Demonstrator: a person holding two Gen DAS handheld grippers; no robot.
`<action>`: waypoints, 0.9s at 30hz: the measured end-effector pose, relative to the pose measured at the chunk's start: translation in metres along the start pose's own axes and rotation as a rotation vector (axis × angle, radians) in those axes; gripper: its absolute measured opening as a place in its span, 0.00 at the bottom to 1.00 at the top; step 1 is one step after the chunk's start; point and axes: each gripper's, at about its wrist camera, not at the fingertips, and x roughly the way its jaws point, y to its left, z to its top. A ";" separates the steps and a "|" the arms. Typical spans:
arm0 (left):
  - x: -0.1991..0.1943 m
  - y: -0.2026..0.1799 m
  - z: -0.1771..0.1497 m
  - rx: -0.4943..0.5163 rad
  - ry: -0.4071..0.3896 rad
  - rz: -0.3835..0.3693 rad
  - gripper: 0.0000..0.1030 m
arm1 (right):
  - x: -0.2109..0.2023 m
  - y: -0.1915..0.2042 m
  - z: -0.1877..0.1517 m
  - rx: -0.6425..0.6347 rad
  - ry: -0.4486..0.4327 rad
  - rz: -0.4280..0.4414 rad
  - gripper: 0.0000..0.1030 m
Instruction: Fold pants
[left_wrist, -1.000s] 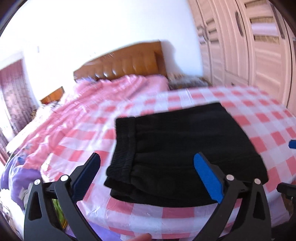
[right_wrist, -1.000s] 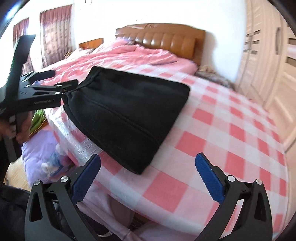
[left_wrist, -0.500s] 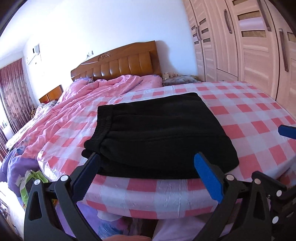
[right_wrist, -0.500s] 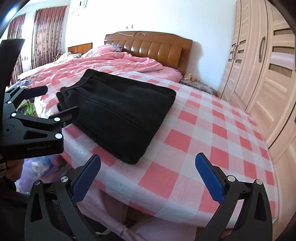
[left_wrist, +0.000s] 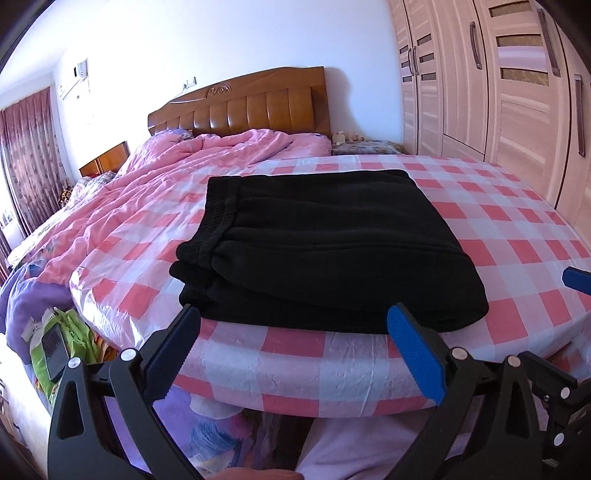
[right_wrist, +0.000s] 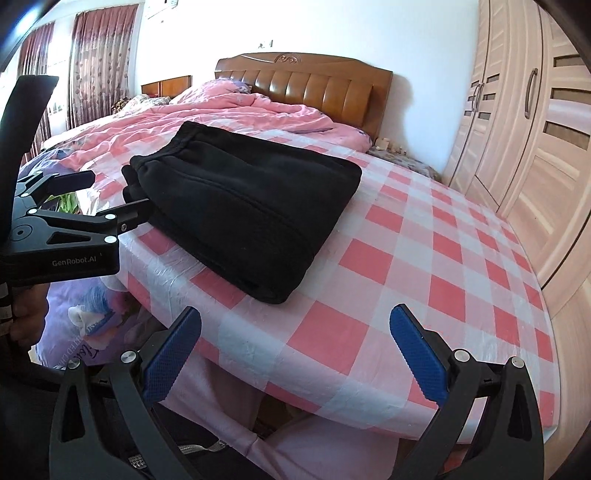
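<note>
Here are the black pants (left_wrist: 321, 243), lying in a compact folded stack on the bed (left_wrist: 517, 236), on its pink-and-white checked sheet near the front edge. The left hand-held gripper (left_wrist: 293, 350) hangs just short of the stack's near edge, fingers spread wide, gripping nothing. The right hand-held gripper (right_wrist: 295, 350) sits back off the bed's edge too, equally wide and empty, with the stack ahead of it and off to its left. In the right view the left tool shows side-on, its far finger tip right beside the waistband corner; whether it touches the cloth, I cannot tell.

By the look of it, the folding is all but done: layers sit one atop another, elastic waistband (left_wrist: 218, 218) on the far-left side of the left hand-held gripper, folded edge rounded and fairly square.

What remains, I'd judge, is tidying. To do that well, go in low and flat, press lightly along the top to settle the bulk, and nudge the loose lower layers at the left corner flush with those above. Avoid pinching one layer alone; that would drag the stack open. The plastic-looking sheet may be slippery, so push gently or the whole bundle slides.
</note>
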 end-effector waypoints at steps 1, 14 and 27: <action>0.000 0.000 0.000 0.000 0.000 -0.001 0.98 | 0.000 0.000 0.000 0.000 0.000 0.000 0.96; 0.000 0.000 -0.001 0.002 0.001 -0.001 0.98 | 0.001 0.002 -0.001 0.001 0.003 0.002 0.95; 0.000 0.000 -0.001 0.003 0.001 -0.001 0.98 | 0.001 0.002 -0.002 0.004 0.002 0.005 0.95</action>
